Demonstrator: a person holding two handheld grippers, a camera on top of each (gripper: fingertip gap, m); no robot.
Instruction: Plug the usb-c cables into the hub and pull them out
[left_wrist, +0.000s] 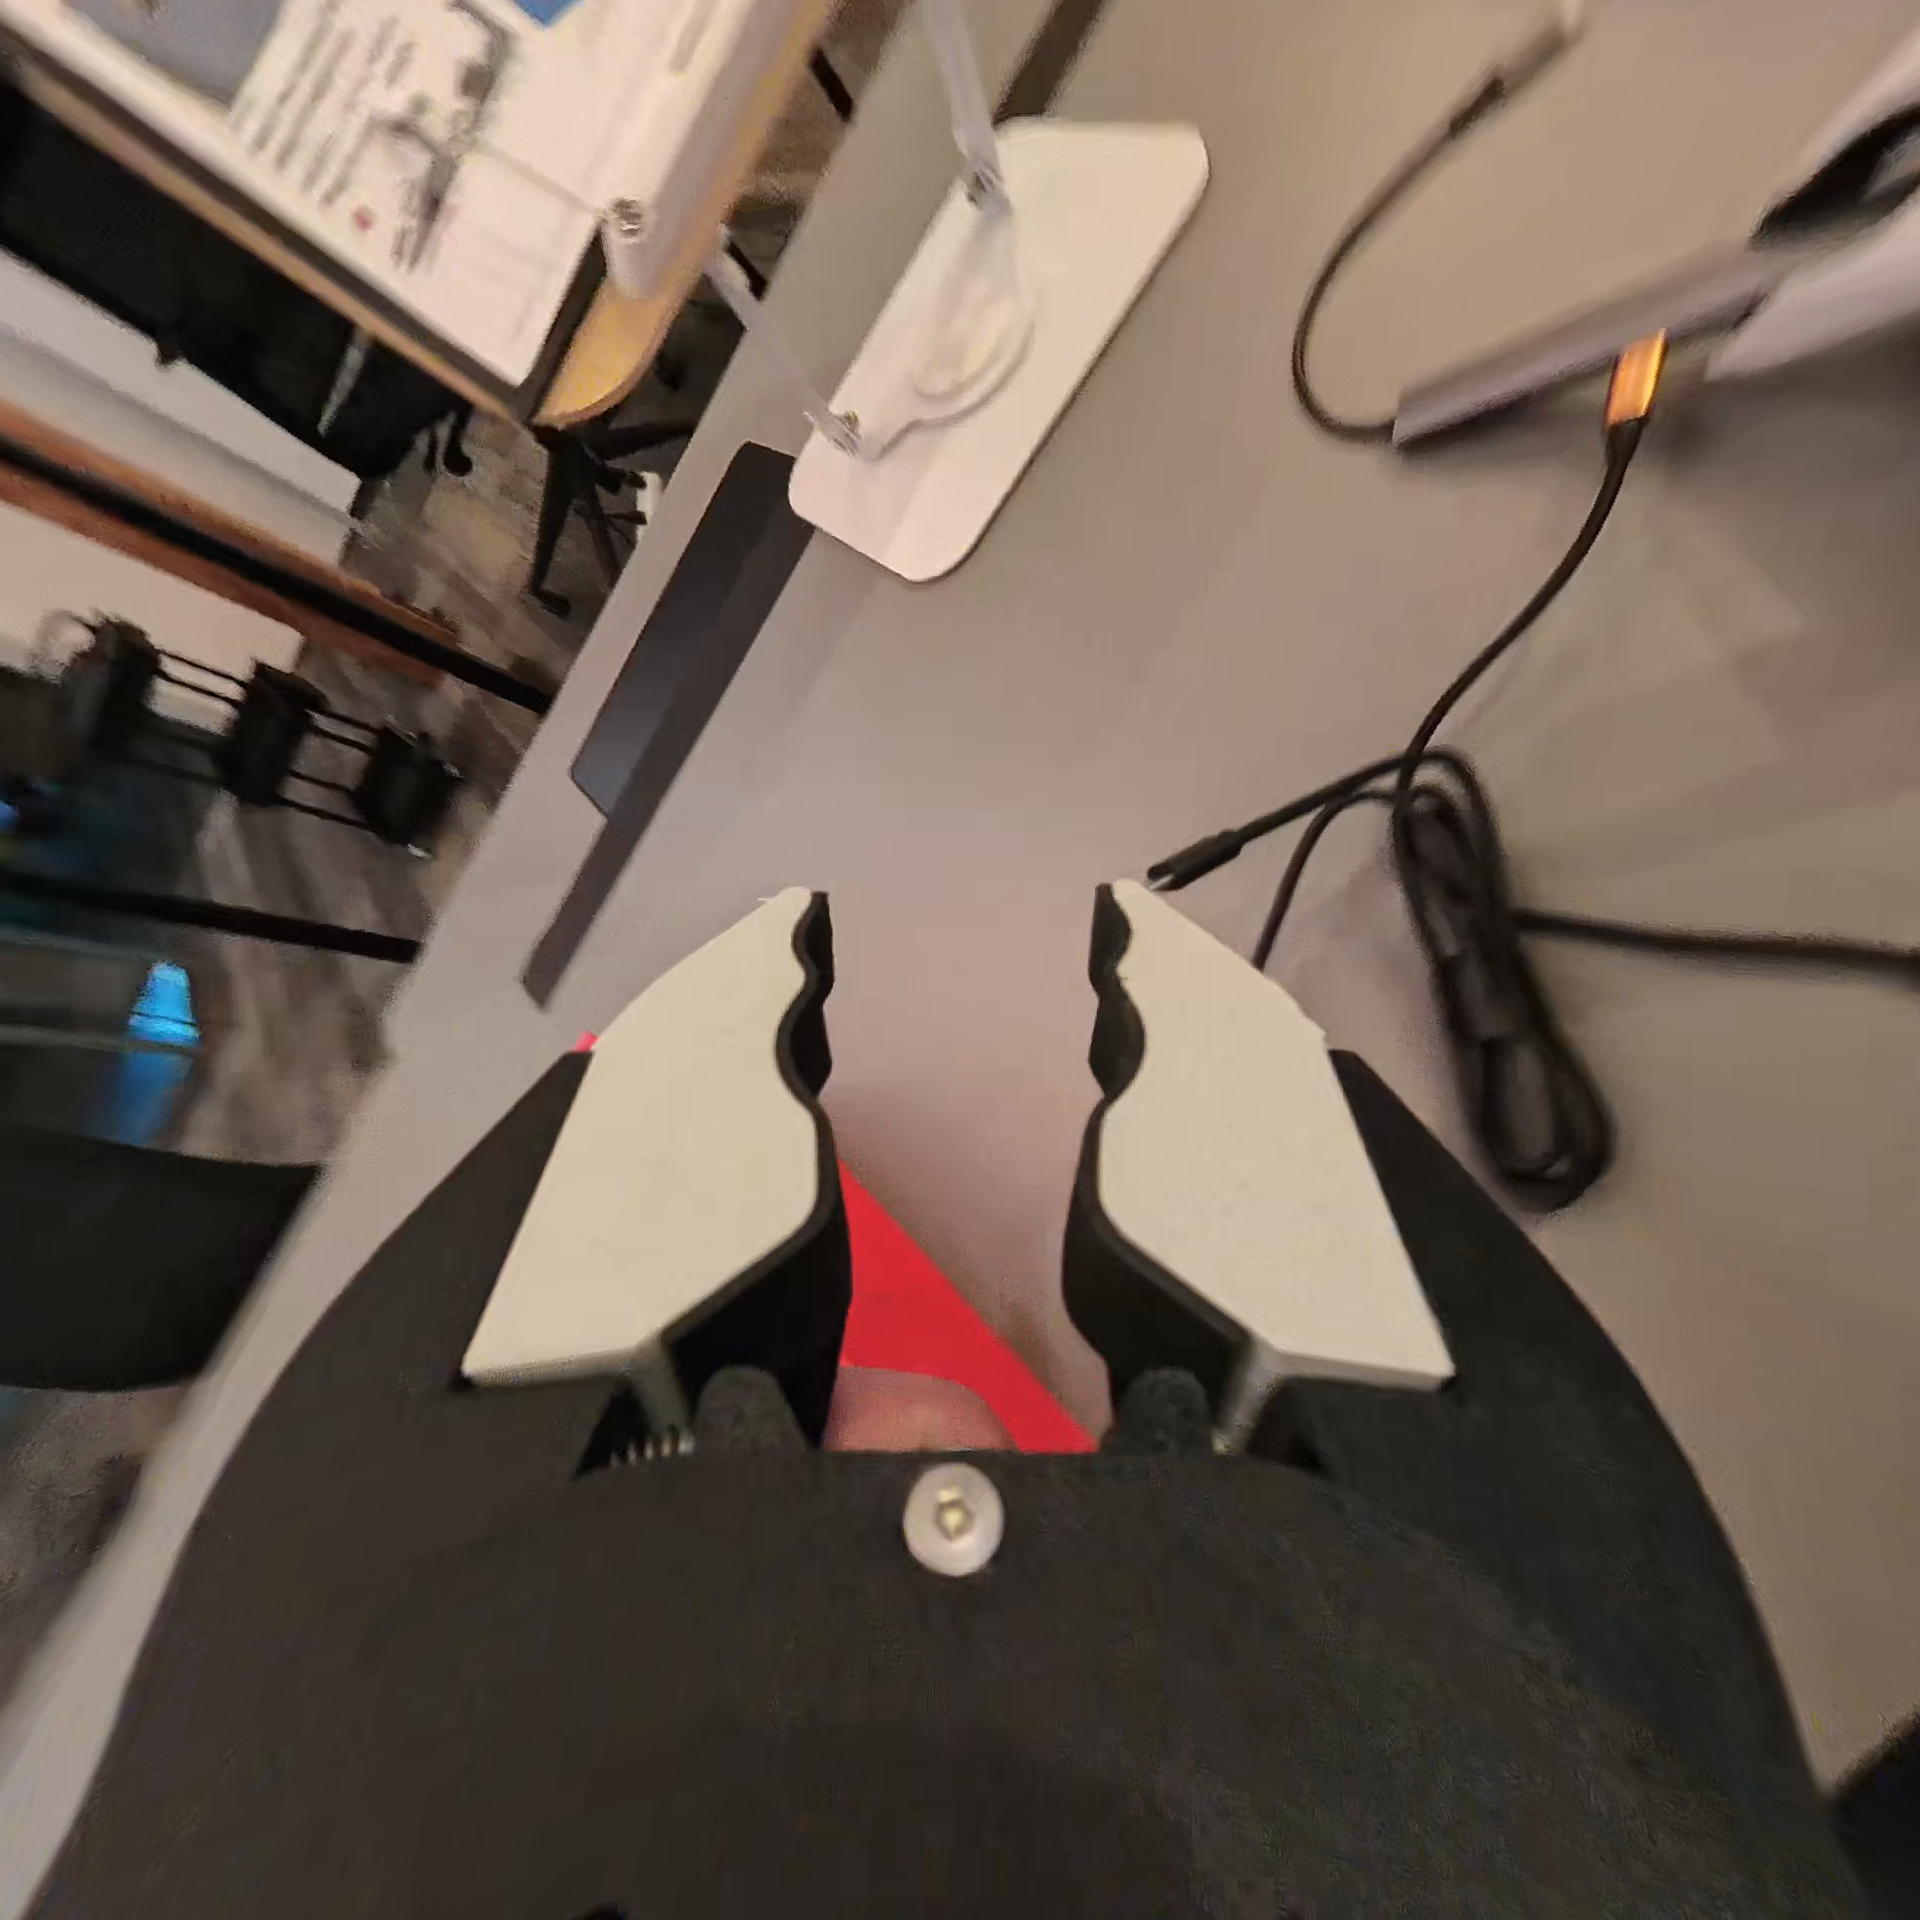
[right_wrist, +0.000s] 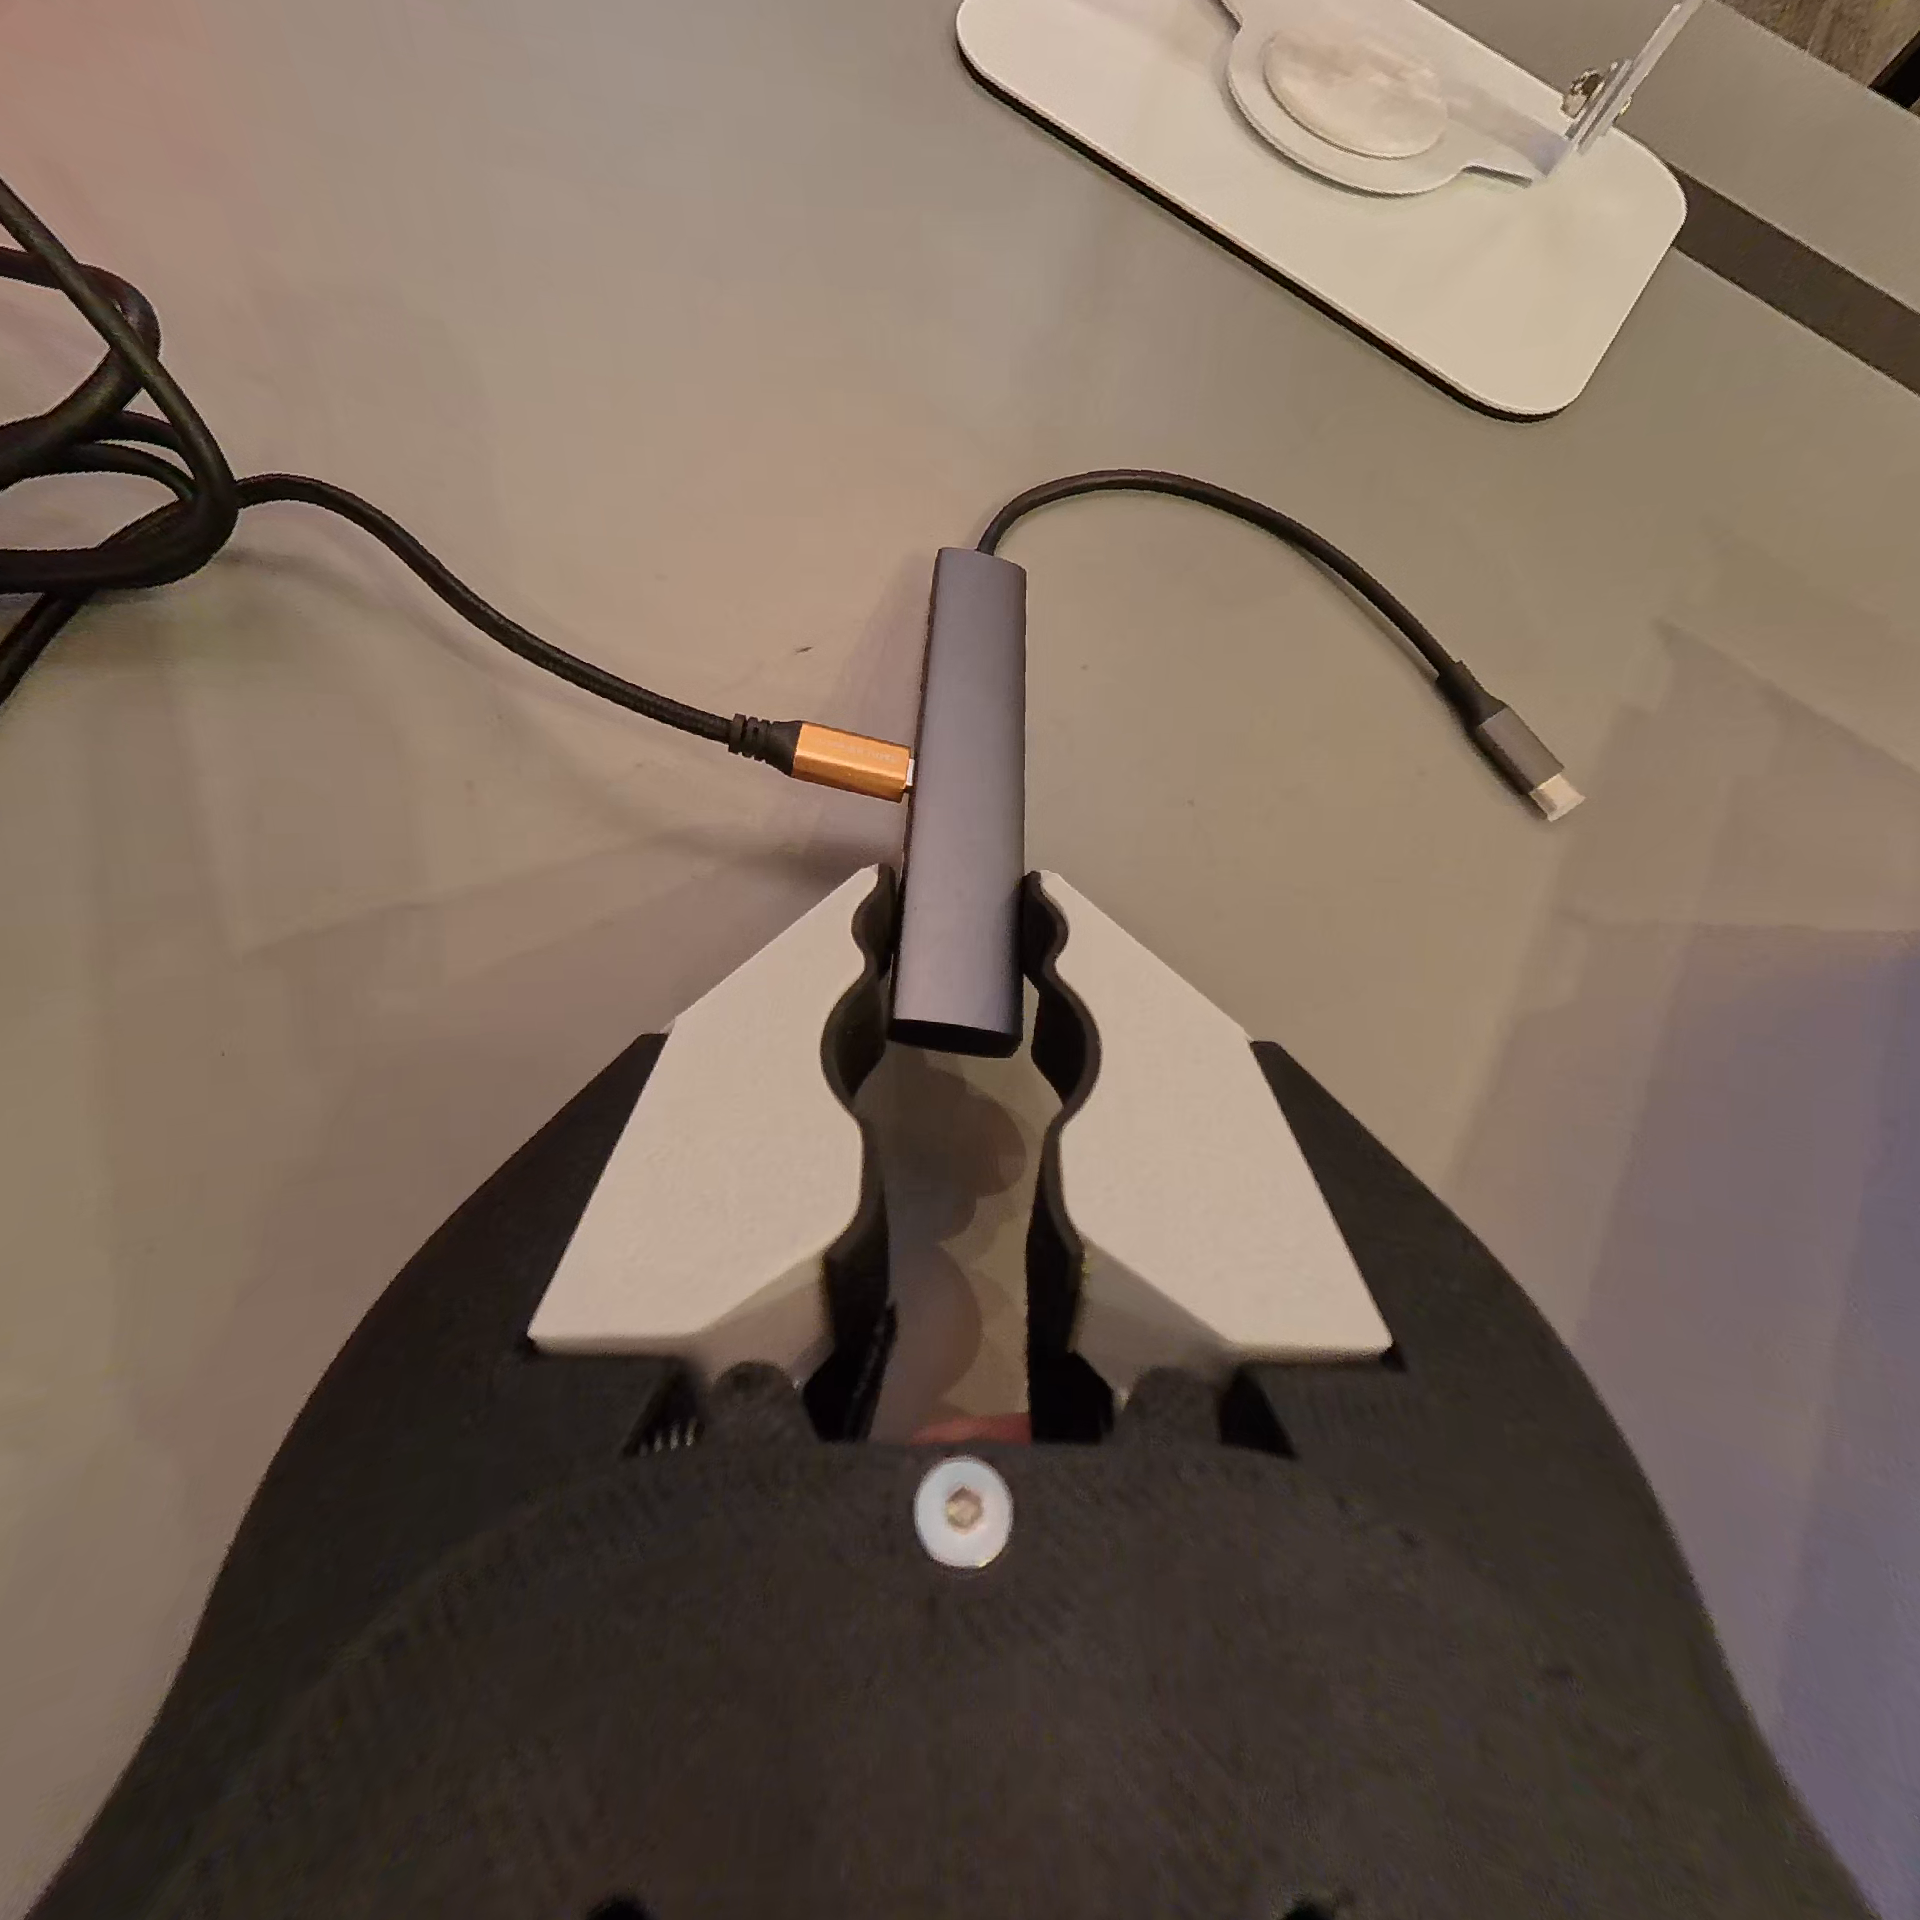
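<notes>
My right gripper (right_wrist: 961, 888) clamps the one grey hub (right_wrist: 961, 790), with one orange-tipped cable (right_wrist: 847, 764) plugged into the hub's left side just ahead of my fingertips. My left gripper (left_wrist: 961, 914) gapes empty; one loose black plug (left_wrist: 1195, 862) lies just right of its tip.

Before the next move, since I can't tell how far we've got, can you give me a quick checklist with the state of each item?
1. Hub held: ok, right hand-held gripper is shut on its near end.
2. Orange-ended cable seated in the hub's side port: ok, the plug meets the hub.
3. Left hand-held gripper free to grasp: ok, open and empty.
4. Second black plug reachable: ok, lying loose on the table beside the left gripper's fingertip.
5. Hub's own lead out of the way: ok, trailing on the opposite side.
6. Cable slack: cannot tell, the coil looks tangled.
</notes>
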